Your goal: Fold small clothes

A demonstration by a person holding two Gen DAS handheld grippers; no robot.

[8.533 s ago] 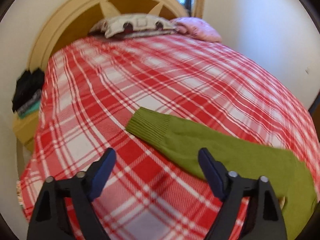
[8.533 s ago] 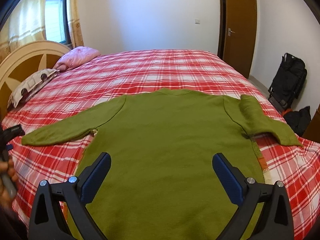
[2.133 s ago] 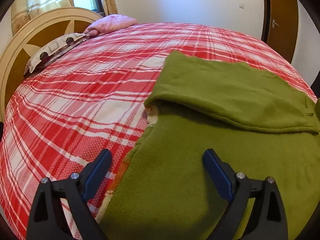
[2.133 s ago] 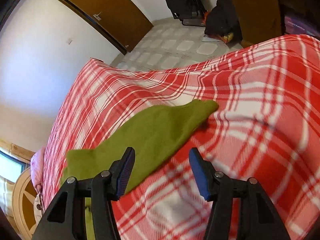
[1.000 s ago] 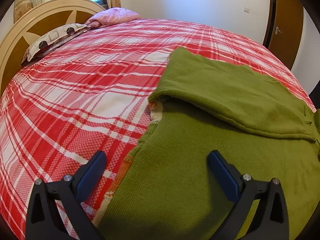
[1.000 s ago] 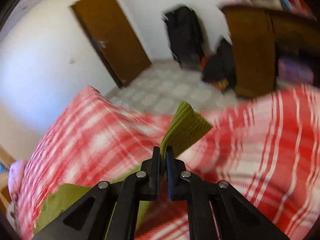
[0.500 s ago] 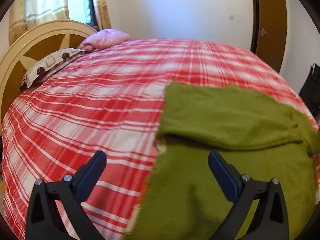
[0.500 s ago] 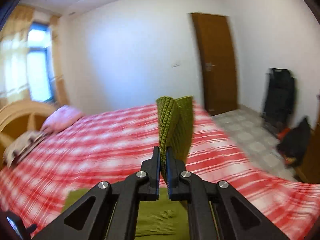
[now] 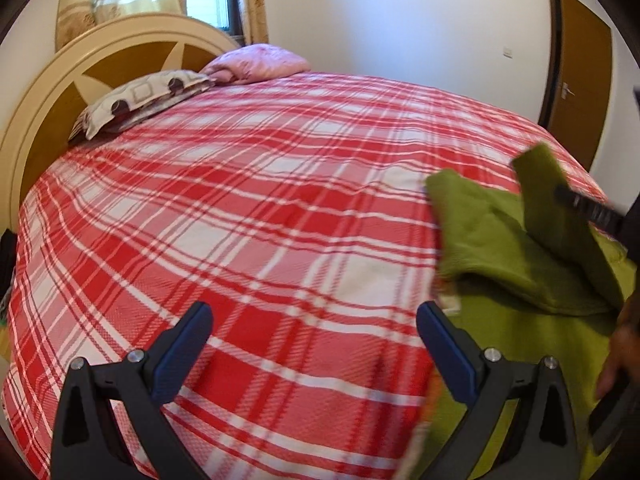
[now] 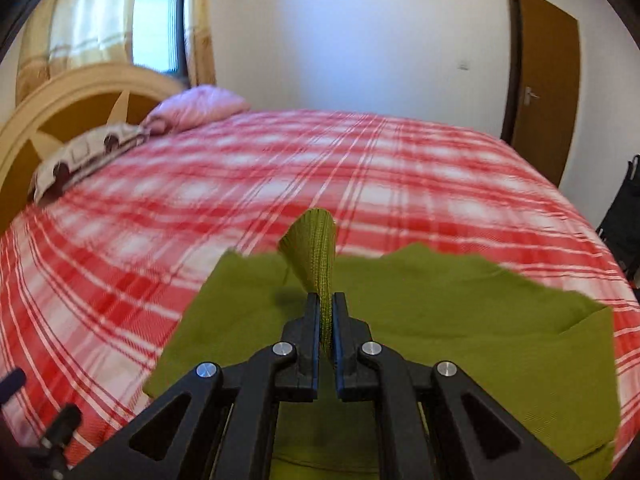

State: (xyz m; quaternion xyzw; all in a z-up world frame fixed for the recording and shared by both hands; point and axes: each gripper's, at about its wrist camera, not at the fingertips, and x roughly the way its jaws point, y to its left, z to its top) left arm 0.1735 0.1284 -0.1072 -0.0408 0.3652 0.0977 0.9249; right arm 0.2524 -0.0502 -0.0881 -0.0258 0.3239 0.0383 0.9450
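While L gripper (image 9: 316, 344) gapes | R gripper (image 10: 327, 312) pinches sweater cuff (image 10: 314, 252)

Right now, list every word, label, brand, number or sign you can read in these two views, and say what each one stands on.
None: no readable text shows in either view.
Green sweater: a pale tag at its edge is too blurred to read.
Patterned pillow: shapes only, no letters.
Plaid bedspread, brown door, wall switch: no lettering to be seen.
Right gripper, shut on the sweater's cuff: no markings visible.
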